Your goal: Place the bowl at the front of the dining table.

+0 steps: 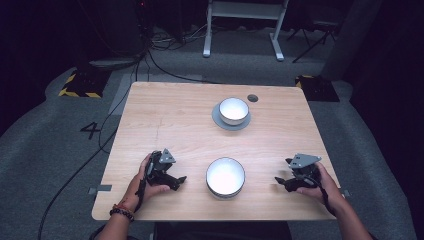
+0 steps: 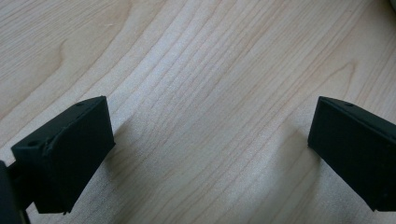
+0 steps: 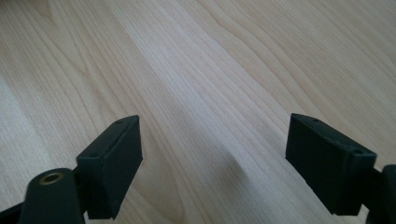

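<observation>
A white bowl sits near the table's front edge, between my two hands. A second white bowl stands on a grey saucer farther back, at the middle of the table. My left gripper rests on the wood to the left of the near bowl, and my right gripper rests to its right. In the left gripper view the left gripper stands open over bare wood. The right gripper is also open, nothing between its jaws.
The wooden table has a small dark round disc near its back edge, right of the saucer. Cables and a white frame lie on the grey floor beyond the table.
</observation>
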Motion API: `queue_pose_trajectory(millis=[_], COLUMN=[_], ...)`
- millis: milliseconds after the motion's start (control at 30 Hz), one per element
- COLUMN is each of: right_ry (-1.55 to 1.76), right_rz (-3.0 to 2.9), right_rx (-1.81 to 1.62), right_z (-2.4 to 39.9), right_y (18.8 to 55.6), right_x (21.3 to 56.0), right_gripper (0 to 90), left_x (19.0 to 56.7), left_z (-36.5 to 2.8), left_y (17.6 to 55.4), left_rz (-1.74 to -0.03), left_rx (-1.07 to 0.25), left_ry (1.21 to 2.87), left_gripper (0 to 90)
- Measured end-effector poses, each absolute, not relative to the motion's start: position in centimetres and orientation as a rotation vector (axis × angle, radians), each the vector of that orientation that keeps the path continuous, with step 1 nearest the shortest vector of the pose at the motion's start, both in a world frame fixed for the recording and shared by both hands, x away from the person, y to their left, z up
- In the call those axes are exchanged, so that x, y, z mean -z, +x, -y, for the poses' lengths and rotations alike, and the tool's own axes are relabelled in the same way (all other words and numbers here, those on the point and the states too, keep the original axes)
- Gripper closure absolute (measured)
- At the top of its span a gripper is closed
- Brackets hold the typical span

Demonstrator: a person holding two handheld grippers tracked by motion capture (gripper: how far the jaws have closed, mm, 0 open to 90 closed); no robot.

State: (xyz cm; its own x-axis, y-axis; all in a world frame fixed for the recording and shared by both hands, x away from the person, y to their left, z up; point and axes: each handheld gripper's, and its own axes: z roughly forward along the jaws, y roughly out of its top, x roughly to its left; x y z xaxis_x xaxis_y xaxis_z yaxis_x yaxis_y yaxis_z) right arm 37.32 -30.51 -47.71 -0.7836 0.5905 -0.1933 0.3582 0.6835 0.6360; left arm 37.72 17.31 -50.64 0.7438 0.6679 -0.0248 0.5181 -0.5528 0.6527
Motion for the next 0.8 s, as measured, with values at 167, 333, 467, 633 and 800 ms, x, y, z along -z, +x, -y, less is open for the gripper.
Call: queue_pose_trajectory(millis=[167,333,467,633,800], right_ry=[0.75,0.783,0.796,0.825,0.863], right_rz=[-2.52,-2.504,-2.5,-2.5,-2.487], right_rx=[-0.832,-0.836,-0.851,-0.874,-0.911], right_z=[31.1,31.8,32.2,32.6,33.1], right_y=[37.2,37.2,37.1,37.1,37.1], right_x=[48.1,48.6,48.8,49.2,49.4], right_gripper=[18.7,18.6,18.6,18.5,17.8], left_x=[50.6,50.6,50.6,50.6,50.6], left_z=[-17.3,-17.3,-17.3,-17.3,-17.3], left_y=[37.7,37.7,37.7,37.7,37.7], left_rz=[-0.888,-0.886,-0.888,-0.888,-0.888], left_rx=[-0.297,-0.298,-0.297,-0.297,-0.296], left_ry=[2.286,2.288,2.286,2.286,2.286], left_gripper=[0.4,0.4,0.4,0.4,0.4])
